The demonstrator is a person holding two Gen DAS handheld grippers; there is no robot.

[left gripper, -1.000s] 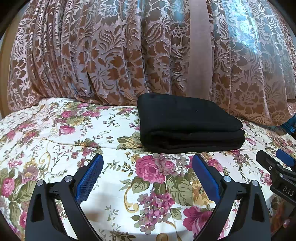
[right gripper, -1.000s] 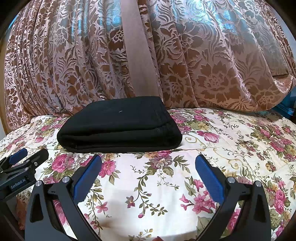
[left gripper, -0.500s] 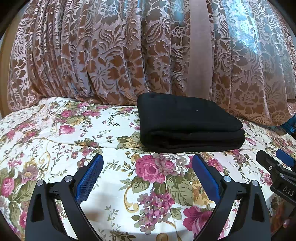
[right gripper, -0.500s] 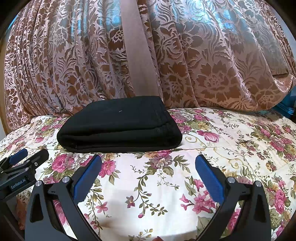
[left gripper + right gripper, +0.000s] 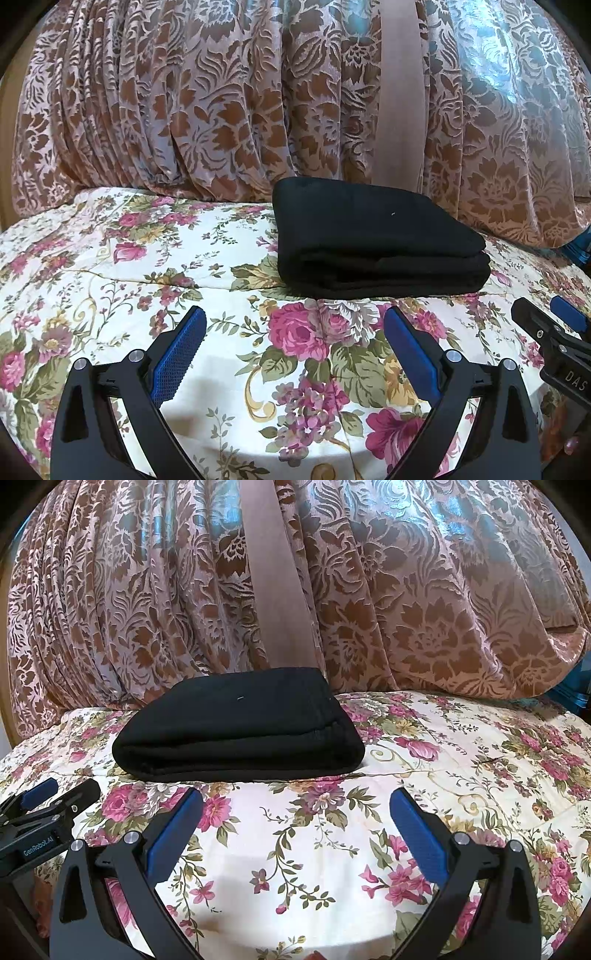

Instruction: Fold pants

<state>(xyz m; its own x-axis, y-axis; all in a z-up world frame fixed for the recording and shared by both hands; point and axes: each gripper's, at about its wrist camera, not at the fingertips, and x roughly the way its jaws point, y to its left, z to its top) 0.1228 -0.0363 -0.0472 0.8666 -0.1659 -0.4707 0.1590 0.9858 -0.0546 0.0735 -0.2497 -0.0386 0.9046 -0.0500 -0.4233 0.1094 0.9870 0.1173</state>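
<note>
A bed with a floral sheet (image 5: 110,280) carries folded black pants (image 5: 373,236) near its curtained far edge

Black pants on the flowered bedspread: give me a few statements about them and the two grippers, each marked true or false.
1. The black pants lie folded in a compact stack. True.
2. The left gripper is shut on the pants. False: it is open, holding nothing.
3. The right gripper is open. True.
4. The pants hang off the bedspread. False: they rest flat on it, before the curtain.
</note>
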